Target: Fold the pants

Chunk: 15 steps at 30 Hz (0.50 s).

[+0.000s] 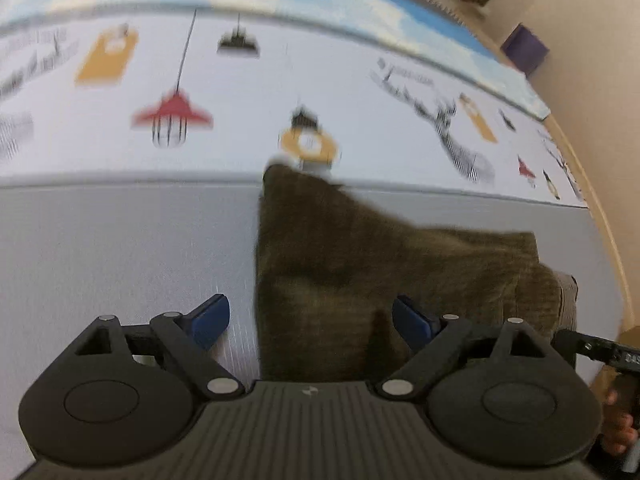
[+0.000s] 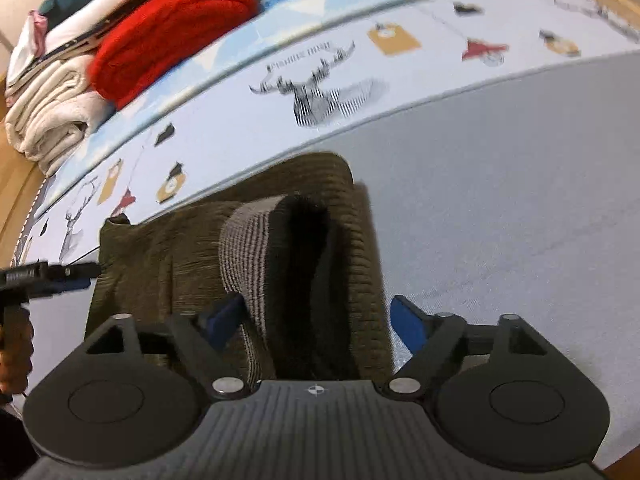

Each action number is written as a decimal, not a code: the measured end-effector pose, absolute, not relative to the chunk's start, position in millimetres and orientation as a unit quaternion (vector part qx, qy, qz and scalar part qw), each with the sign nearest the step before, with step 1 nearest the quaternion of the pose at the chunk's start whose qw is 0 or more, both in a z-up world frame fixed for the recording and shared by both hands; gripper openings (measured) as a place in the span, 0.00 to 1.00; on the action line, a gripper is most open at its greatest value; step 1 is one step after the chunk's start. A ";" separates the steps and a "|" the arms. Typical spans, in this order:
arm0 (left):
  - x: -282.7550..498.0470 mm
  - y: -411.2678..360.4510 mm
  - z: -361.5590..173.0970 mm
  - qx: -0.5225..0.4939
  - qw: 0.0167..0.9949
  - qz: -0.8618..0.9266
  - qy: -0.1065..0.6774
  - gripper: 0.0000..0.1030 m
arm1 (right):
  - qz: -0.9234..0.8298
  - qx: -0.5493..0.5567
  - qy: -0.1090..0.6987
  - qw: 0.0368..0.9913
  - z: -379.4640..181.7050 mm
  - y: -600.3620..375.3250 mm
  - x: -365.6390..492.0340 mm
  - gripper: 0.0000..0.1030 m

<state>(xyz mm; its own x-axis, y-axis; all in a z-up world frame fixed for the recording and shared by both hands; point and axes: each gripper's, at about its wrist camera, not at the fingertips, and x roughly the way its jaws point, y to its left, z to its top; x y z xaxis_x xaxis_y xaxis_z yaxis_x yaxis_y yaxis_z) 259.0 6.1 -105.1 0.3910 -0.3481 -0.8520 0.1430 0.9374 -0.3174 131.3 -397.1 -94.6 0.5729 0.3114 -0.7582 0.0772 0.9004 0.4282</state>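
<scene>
Olive-brown corduroy pants (image 1: 360,260) lie folded on the grey mat (image 1: 120,248). In the left wrist view my left gripper (image 1: 312,322) hangs open over the pants' near left edge, with one blue fingertip (image 1: 212,320) over bare mat and the other over the cloth. In the right wrist view the pants (image 2: 160,260) show a grey striped lining (image 2: 248,248) and a dark opening. My right gripper (image 2: 316,322) stands open astride that end, its pads not pressing on the cloth. The left gripper's tip (image 2: 60,272) shows at the pants' far left edge.
A white sheet printed with deer and lamps (image 2: 320,96) lies beyond the grey mat. A stack of folded laundry, with a red knit (image 2: 172,28) and cream towels (image 2: 48,120), sits at its far left. A purple box (image 1: 524,48) stands by the wall.
</scene>
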 end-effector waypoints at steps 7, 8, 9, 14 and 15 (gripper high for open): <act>262.4 -5.1 -138.7 -0.108 0.788 -0.189 0.576 0.88 | 0.085 0.268 0.512 0.812 -123.4 -397.2 160.0 0.96; 262.8 -8.2 -138.1 -0.101 0.793 -0.190 0.571 0.84 | 0.088 0.270 0.515 0.809 -125.8 -395.8 162.6 0.97; 261.1 -10.4 -137.4 -0.091 0.799 -0.187 0.564 0.81 | 0.090 0.267 0.517 0.808 -126.6 -393.4 163.7 0.96; 254.2 -21.6 -115.1 -0.035 0.835 -0.195 0.514 0.39 | 0.098 0.227 0.491 0.835 -112.4 -380.2 161.6 0.65; 254.7 -18.2 -109.6 -0.039 0.841 -0.194 0.503 0.36 | 0.096 0.218 0.480 0.844 -106.5 -377.6 160.7 0.58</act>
